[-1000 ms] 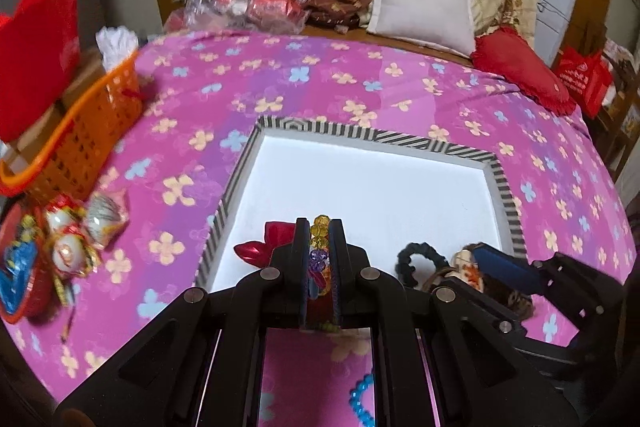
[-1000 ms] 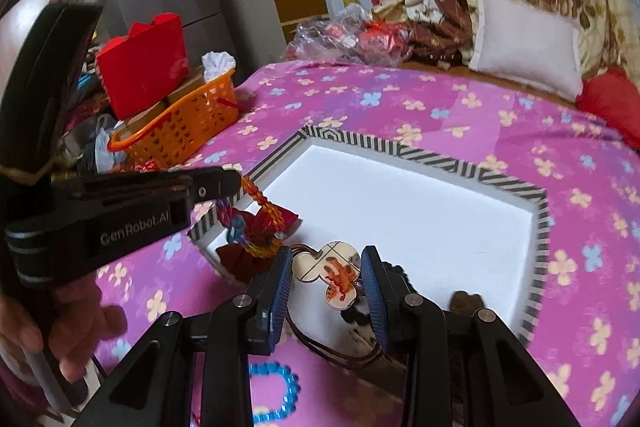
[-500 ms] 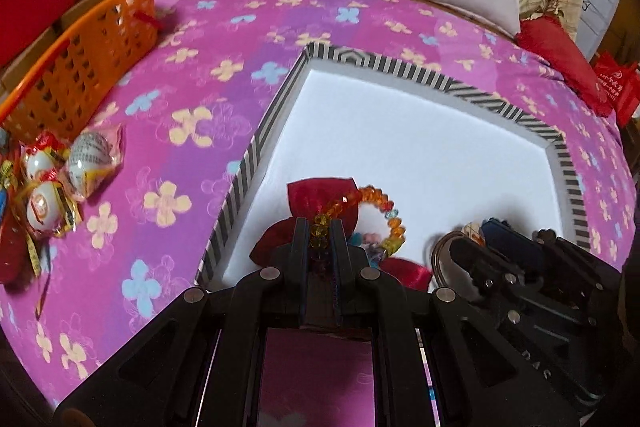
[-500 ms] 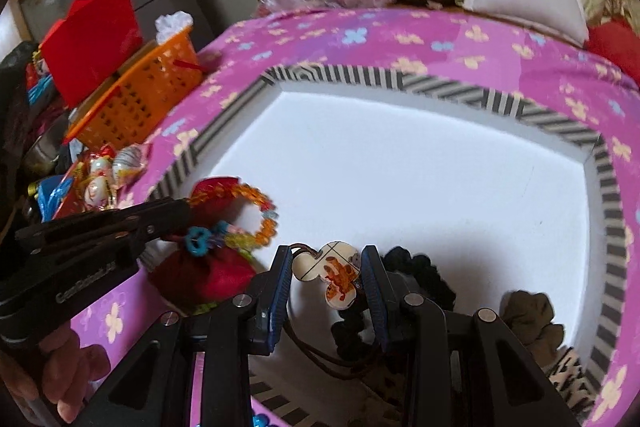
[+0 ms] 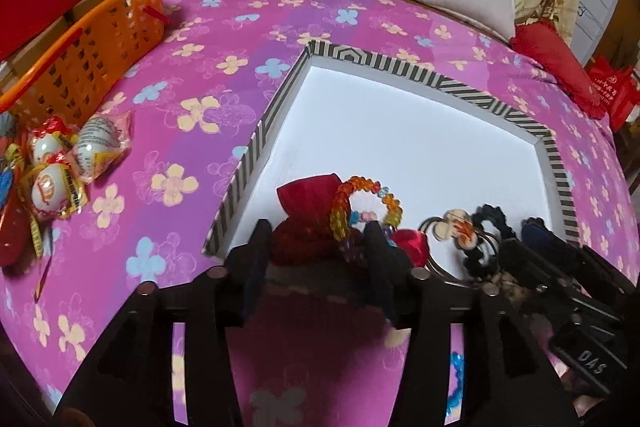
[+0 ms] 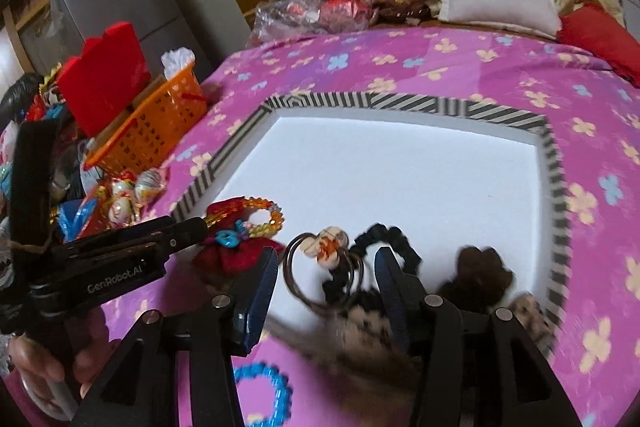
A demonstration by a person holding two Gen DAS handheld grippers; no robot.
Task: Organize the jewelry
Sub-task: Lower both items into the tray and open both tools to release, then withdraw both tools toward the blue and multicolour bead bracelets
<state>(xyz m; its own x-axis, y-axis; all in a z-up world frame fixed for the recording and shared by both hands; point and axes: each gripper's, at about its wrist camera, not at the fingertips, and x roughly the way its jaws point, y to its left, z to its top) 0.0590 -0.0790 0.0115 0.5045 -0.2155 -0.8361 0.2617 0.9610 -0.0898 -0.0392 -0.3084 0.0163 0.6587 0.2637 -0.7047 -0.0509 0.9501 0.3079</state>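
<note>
Both grippers have come down to the near edge of the striped tray [image 5: 558, 163] and their jaws have just been opening. Left gripper [image 5: 318, 247] stands wide — the amber bead bracelet [image 5: 362, 205] it carried a second ago now lies released on the red pouch [image 5: 308, 211] in the tray's near-left corner, with nothing gripped. Right gripper [image 6: 326, 267] is parted as well; the pale charm on its wire bangles [image 6: 328, 251] lies between the fingers, free of the pads, touching the black scrunchie [image 6: 384, 247].

Risks, as judged: bracelet beads sit just beside the left gripper's right finger, so a careless lift could snag them and drag the piece out. Bangles, scrunchie and brown hair tie [image 6: 480, 269] crowd one edge — tangling is likely. A blue bead bracelet [image 6: 262, 393] remains outside on the bedspread.

Legible writing: "GenRobot.AI" on the left gripper body in the right wrist view; "DAS" on the right gripper in the left wrist view. Wrapper print is unreadable.
</note>
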